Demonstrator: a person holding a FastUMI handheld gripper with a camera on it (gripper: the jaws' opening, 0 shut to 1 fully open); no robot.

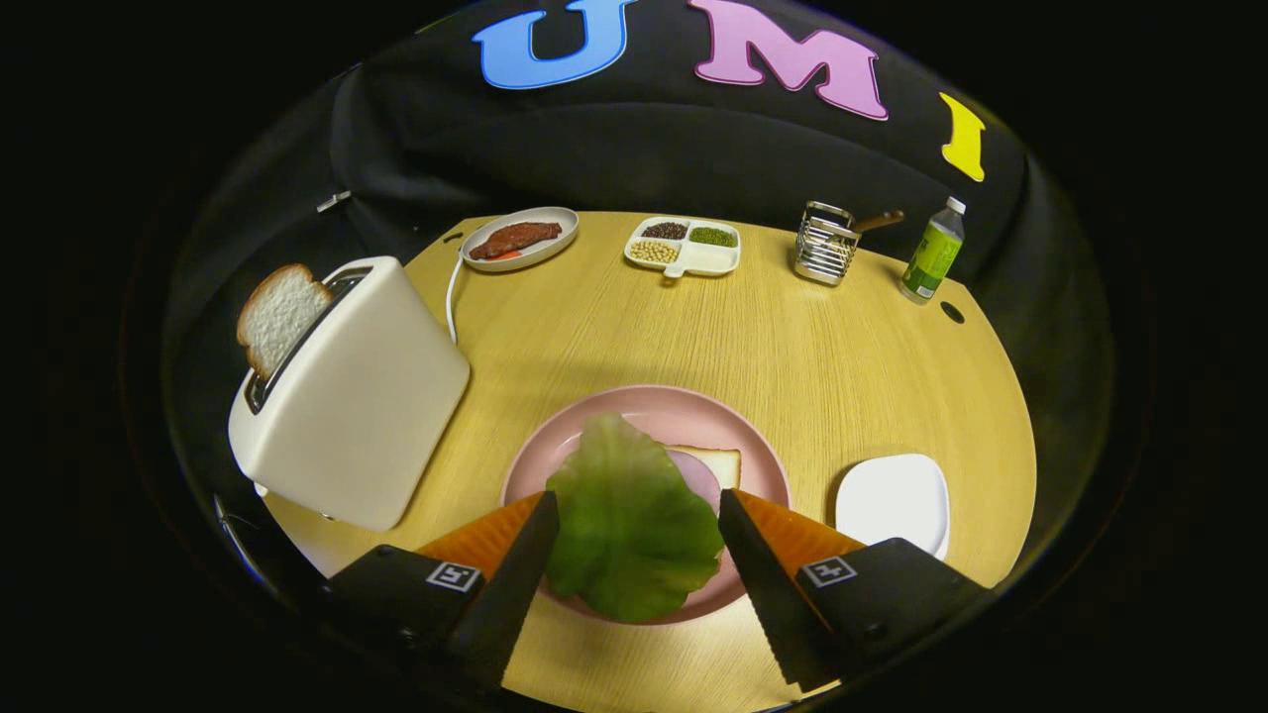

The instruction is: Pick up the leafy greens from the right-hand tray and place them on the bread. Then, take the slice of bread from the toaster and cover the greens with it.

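Observation:
A green lettuce leaf [629, 520] lies on the pink plate [654, 401], covering most of a bread slice [721, 463] and a pink ham slice [698, 475] under it. My gripper [639, 505] hangs open above the plate, one finger at each side of the leaf, with neither one visibly pressing on it. Left of the plate stands a white toaster [362, 396], and a slice of bread [280, 317] sticks up out of its slot. To the right of the plate sits the small white tray [892, 500], bare.
At the far side of the round wooden table [792, 347] are an oval dish with meat [518, 239], a divided dish of beans [684, 246], a metal rack [825, 244] and a green bottle [932, 252]. The toaster's cord [452, 297] runs back along the table.

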